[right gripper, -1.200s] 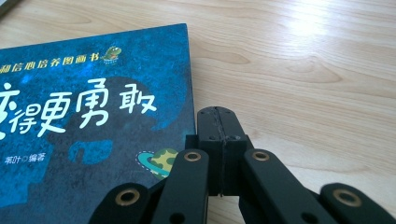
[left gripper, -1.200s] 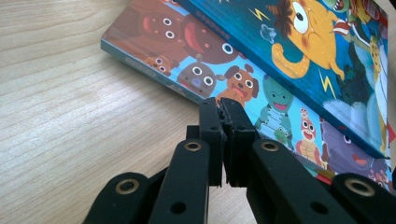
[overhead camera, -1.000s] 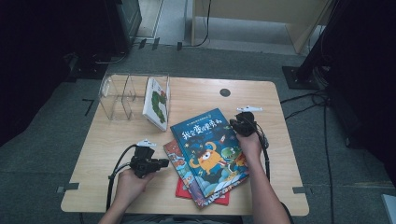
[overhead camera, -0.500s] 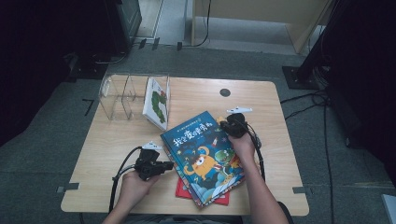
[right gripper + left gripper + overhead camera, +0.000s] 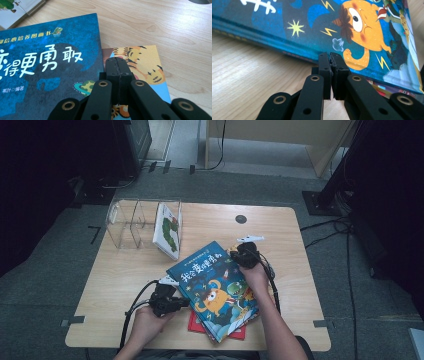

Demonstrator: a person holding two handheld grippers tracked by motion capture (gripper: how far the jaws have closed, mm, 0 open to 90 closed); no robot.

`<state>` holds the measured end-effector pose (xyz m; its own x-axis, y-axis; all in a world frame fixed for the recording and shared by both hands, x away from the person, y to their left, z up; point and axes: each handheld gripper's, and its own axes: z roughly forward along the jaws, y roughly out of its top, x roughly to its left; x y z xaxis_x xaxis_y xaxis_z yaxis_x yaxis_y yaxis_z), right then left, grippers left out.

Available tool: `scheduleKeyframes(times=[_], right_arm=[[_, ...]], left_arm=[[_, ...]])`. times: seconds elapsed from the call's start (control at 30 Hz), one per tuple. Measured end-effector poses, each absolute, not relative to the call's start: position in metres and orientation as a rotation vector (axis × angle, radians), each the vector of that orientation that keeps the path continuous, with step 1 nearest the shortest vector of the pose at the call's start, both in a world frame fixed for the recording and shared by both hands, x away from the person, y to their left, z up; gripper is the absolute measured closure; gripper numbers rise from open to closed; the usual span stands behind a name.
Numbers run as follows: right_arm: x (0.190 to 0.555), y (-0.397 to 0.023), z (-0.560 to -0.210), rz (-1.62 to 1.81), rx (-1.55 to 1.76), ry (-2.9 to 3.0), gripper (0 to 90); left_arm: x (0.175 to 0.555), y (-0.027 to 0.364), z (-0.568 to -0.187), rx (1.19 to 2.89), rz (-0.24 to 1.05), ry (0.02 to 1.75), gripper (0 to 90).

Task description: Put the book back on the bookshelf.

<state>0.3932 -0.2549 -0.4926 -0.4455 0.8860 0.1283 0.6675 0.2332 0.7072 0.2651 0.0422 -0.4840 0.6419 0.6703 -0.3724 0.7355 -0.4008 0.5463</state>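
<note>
Left tool (image 5: 175,302): jaws pressed together, nothing between them, tips touching the long edge of the blue book (image 5: 215,287) just ahead in the left gripper view (image 5: 331,56). Bare wooden surface (image 5: 120,285) to the tool's left and behind, open for moving.

Right tool (image 5: 240,255): jaws pressed together, empty, lying over the far right corner of the blue book, tips (image 5: 117,62) above the seam between its edge and the tiger-cover book (image 5: 145,67) underneath. Open surface ahead of and to the right of this tool.

Blue book: between the two tools, topmost on a skewed stack, corners overhanging a red book (image 5: 197,325) below. Stack near the front edge of the surface.

Clear divider rack (image 5: 132,222) well ahead of the left tool, a white-and-green book (image 5: 167,230) leaning in its right end; a gap separates it from the blue book's far corner.
</note>
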Motion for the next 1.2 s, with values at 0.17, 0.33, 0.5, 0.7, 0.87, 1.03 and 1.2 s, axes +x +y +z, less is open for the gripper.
scheduleKeyframes(times=[0.17,0.33,0.5,0.7,0.87,1.03,1.2], right_arm=[[0.394,-0.249,-0.493,1.023,1.433,2.211,90.0],[0.394,-0.248,-0.493,1.036,1.439,2.206,90.0],[0.395,-0.253,-0.493,1.043,1.427,2.221,89.0],[0.388,-0.265,-0.485,1.083,1.405,2.216,87.8],[0.374,-0.274,-0.482,1.113,1.386,2.219,86.2],[0.351,-0.289,-0.477,1.14,1.365,2.217,85.5],[0.333,-0.3,-0.477,1.138,1.373,2.215,80.7]], left_arm=[[0.261,0.038,-0.484,2.168,-0.117,1.073,89.3],[0.257,0.032,-0.484,2.167,-0.12,1.053,89.4],[0.258,0.034,-0.475,2.194,-0.027,1.023,88.0],[0.283,0.08,-0.457,2.082,-0.016,1.153,84.8],[0.3,0.096,-0.46,2.072,-0.03,1.19,79.4],[0.314,0.104,-0.462,2.079,-0.076,1.186,62.3],[0.323,0.104,-0.465,2.092,-0.081,1.144,47.9]])
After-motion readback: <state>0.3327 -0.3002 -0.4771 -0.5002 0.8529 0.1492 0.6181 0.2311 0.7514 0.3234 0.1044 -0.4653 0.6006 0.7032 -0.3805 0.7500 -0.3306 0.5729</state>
